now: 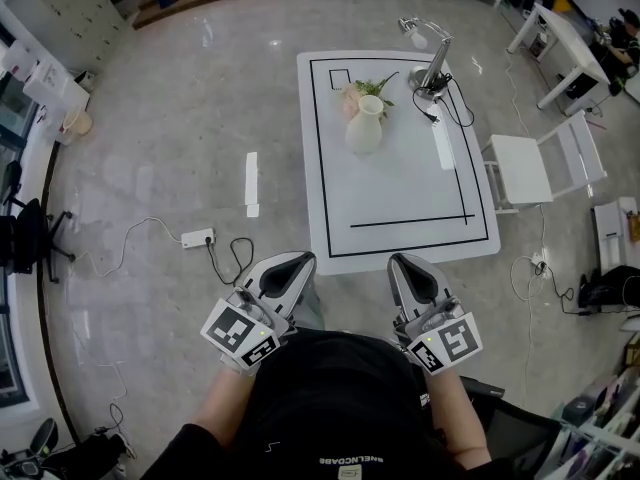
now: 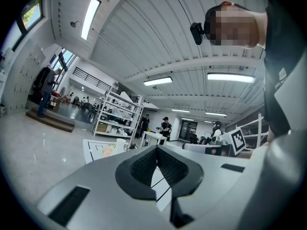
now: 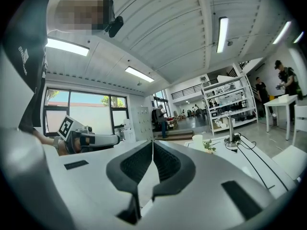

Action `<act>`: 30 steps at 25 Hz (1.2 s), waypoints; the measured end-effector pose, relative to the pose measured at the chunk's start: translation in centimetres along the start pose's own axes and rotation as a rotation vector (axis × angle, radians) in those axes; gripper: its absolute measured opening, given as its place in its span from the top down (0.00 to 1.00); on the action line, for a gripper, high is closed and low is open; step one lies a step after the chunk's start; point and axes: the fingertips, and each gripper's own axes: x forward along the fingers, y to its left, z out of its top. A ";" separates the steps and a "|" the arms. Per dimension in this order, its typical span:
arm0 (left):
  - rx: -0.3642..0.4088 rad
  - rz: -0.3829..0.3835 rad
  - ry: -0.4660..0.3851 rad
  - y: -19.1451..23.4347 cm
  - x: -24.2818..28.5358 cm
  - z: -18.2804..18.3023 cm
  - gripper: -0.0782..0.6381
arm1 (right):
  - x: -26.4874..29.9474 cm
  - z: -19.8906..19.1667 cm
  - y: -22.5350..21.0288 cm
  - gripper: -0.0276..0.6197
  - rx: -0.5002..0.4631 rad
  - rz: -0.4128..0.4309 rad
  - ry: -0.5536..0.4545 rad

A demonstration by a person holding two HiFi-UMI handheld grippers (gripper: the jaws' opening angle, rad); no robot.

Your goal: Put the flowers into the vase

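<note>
2 tools, left gripper (image 1: 302,259) and right gripper (image 1: 403,261), hover at table's (image 1: 400,183) near edge.

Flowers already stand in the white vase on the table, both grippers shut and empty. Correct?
No: the head view shows the flowers lying on the table beside the vase, not in it. The left gripper and right gripper are shut and empty.

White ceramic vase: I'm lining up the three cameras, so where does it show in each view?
Head view: white ceramic vase at upper centre, on the far part of the white table.
Left gripper view: small and distant, left of centre.
Right gripper view: small and distant, right of centre.
Shared landmark: the pink flowers with green leaves lying right beside the vase.
</note>
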 end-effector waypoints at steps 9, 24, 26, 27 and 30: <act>-0.024 -0.021 0.007 7.2 1.0 2.1 0.88 | 7.5 0.1 -0.5 0.94 0.001 -0.019 0.035; -0.074 -0.123 0.028 17.0 3.4 4.2 0.88 | 17.4 1.5 -1.1 0.94 -0.039 -0.083 0.074; -0.078 -0.136 0.034 17.9 3.6 4.2 0.88 | 18.1 1.6 -1.0 0.94 -0.041 -0.088 0.076; -0.082 -0.141 0.037 18.2 3.8 4.1 0.88 | 18.3 1.6 -1.1 0.94 -0.042 -0.090 0.079; -0.101 -0.149 0.043 18.9 4.5 3.7 0.88 | 18.4 1.9 -1.9 0.94 -0.011 -0.108 0.078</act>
